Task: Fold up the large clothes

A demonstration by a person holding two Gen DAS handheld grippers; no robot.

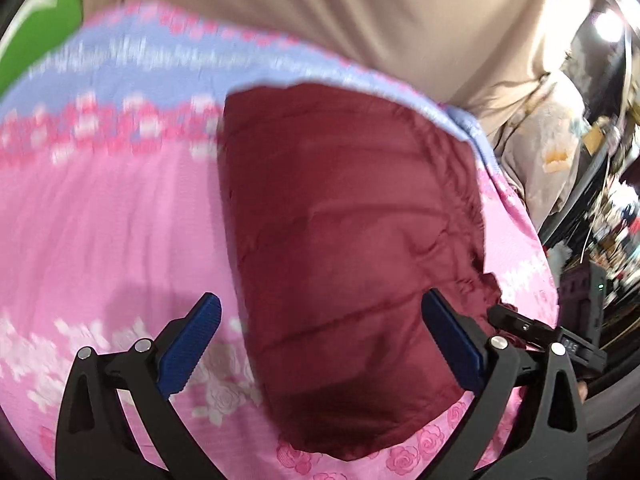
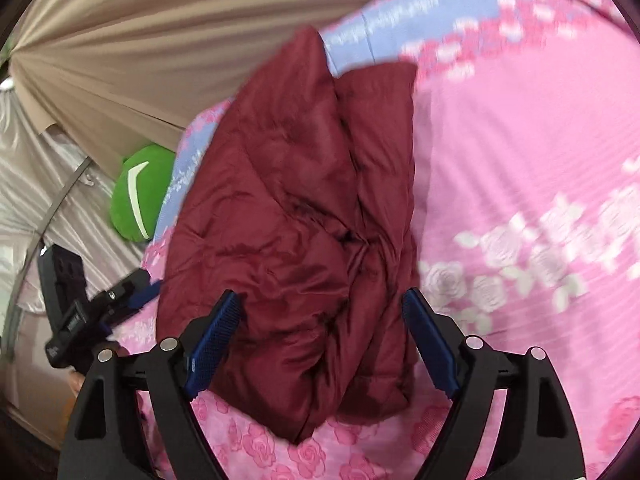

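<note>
On the pink bedspread (image 2: pixel 520 140) lies a folded maroon jacket (image 2: pixel 300 220). Both the left gripper (image 1: pixel 320 344) and right gripper (image 2: pixel 320 340) stand open, holding nothing. Press the puffy bundle flat and square its edges.

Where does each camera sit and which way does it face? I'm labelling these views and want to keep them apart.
Left wrist: on the left hand-held gripper, looking down along its open blue fingers at the dark red jacket on the pink flowered bedcover; the right hand-held gripper shows at its right edge.
Right wrist: on the right hand-held gripper, open over the folded jacket; the left one shows at left.
Shared: jacket, bedcover, green cushion, beige curtain.
</note>
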